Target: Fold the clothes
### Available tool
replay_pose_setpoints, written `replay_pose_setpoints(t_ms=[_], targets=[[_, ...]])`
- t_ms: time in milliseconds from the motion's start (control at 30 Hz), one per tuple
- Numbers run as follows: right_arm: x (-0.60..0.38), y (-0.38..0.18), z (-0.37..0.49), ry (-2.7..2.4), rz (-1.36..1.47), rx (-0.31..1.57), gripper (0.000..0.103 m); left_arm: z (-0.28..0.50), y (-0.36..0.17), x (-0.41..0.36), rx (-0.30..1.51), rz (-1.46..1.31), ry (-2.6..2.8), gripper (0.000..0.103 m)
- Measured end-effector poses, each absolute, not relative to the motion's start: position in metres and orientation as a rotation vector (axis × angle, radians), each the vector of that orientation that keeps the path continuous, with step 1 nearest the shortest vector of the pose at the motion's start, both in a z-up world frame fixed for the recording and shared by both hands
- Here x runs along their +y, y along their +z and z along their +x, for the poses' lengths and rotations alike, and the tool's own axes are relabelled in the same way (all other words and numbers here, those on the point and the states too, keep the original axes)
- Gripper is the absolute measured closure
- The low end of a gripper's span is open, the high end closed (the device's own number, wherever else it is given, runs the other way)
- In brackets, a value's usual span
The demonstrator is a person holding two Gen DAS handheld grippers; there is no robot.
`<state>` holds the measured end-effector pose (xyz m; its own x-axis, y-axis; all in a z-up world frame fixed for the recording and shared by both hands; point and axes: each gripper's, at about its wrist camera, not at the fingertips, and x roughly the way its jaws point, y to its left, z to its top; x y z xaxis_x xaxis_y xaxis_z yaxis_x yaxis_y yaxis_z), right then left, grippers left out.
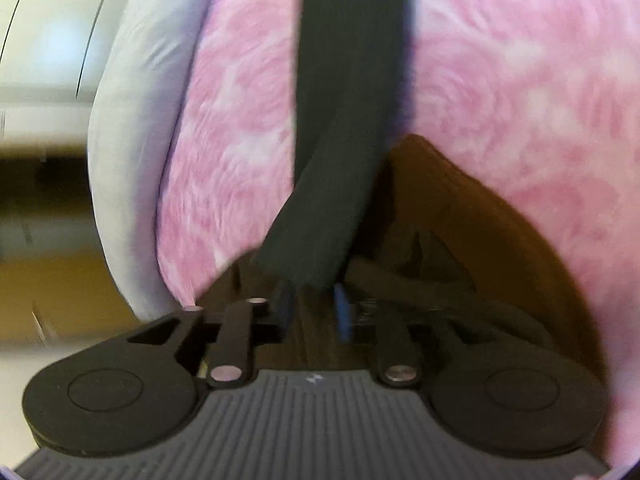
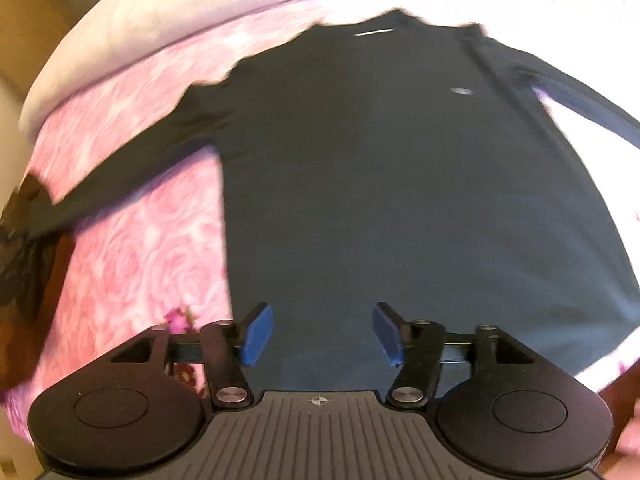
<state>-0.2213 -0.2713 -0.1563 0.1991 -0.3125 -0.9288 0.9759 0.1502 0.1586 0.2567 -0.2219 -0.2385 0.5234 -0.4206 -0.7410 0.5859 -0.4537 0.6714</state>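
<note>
A dark long-sleeved shirt [image 2: 400,168] lies spread flat on a pink rose-patterned bedspread [image 2: 132,248], collar far, hem near. My right gripper [image 2: 322,334] hovers open over the hem, its blue pads [image 2: 256,334] apart with nothing between them. In the left wrist view one dark sleeve [image 1: 340,128] runs from the top of the frame down into my left gripper [image 1: 316,300], which is shut on the cuff end; only slivers of its blue pads [image 1: 343,312] show. In the right wrist view that sleeve [image 2: 120,172] stretches out to the far left, where the left gripper [image 2: 16,216] shows dimly at the edge.
A white sheet or mattress edge [image 1: 132,132] borders the bedspread on the left, with pale floor and furniture [image 1: 40,80] beyond. A brown shaded surface [image 1: 460,240] lies just past the left gripper. The shirt's other sleeve [image 2: 580,100] reaches off to the right.
</note>
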Motion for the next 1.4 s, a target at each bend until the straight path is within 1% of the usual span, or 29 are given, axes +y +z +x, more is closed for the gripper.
replay_pose_setpoints(t_ms=[67, 167, 200, 233, 300, 333, 467, 533, 700, 767, 967, 1133, 1333, 1400], targets=[[-0.262, -0.147, -0.242, -1.217, 1.01, 0.836, 0.035, 0.265, -0.214, -0.221, 0.354, 1.517, -1.152, 0.073], [-0.244, -0.131, -0.274, -1.325, 1.088, 0.733, 0.032, 0.262, -0.177, -0.199, 0.625, 1.249, -1.152, 0.072], [-0.238, -0.126, -0.283, -1.351, 1.099, 0.706, 0.031, 0.261, -0.165, -0.191, 0.711, 1.155, -1.147, 0.068], [-0.231, -0.12, -0.292, -1.374, 1.106, 0.681, 0.029, 0.259, -0.153, -0.184, 0.794, 1.06, -1.139, 0.062], [-0.218, -0.106, -0.308, -1.41, 1.111, 0.645, 0.026, 0.254, -0.131, -0.171, 0.932, 0.89, -1.125, 0.059], [-0.211, -0.099, -0.315, -1.423, 1.111, 0.629, 0.026, 0.243, -0.123, -0.167, 0.949, 0.857, -1.135, 0.057], [-0.186, -0.075, -0.338, -1.432, 1.057, 0.623, 0.023, 0.189, -0.091, -0.145, 0.956, 0.764, -1.179, 0.049], [-0.17, -0.063, -0.347, -1.42, 1.024, 0.625, 0.022, 0.161, -0.072, -0.133, 0.934, 0.728, -1.212, 0.04], [-0.124, -0.042, -0.361, -1.4, 0.937, 0.652, 0.02, 0.106, -0.04, -0.107, 0.835, 0.718, -1.27, 0.039], [-0.106, -0.041, -0.361, -1.384, 0.916, 0.683, 0.02, 0.086, -0.029, -0.093, 0.804, 0.73, -1.291, 0.037], [-0.064, -0.039, -0.355, -1.333, 0.867, 0.75, 0.02, 0.044, -0.021, -0.062, 0.722, 0.807, -1.33, 0.033], [-0.035, -0.028, -0.342, -1.337, 0.83, 0.769, 0.02, 0.025, -0.023, -0.058, 0.627, 0.901, -1.397, 0.032], [-0.025, -0.021, -0.324, -1.357, 0.82, 0.784, 0.02, 0.027, -0.008, -0.069, 0.567, 0.895, -1.479, 0.032], [-0.025, -0.017, -0.315, -1.361, 0.807, 0.791, 0.02, 0.032, -0.002, -0.069, 0.538, 0.887, -1.492, 0.03]])
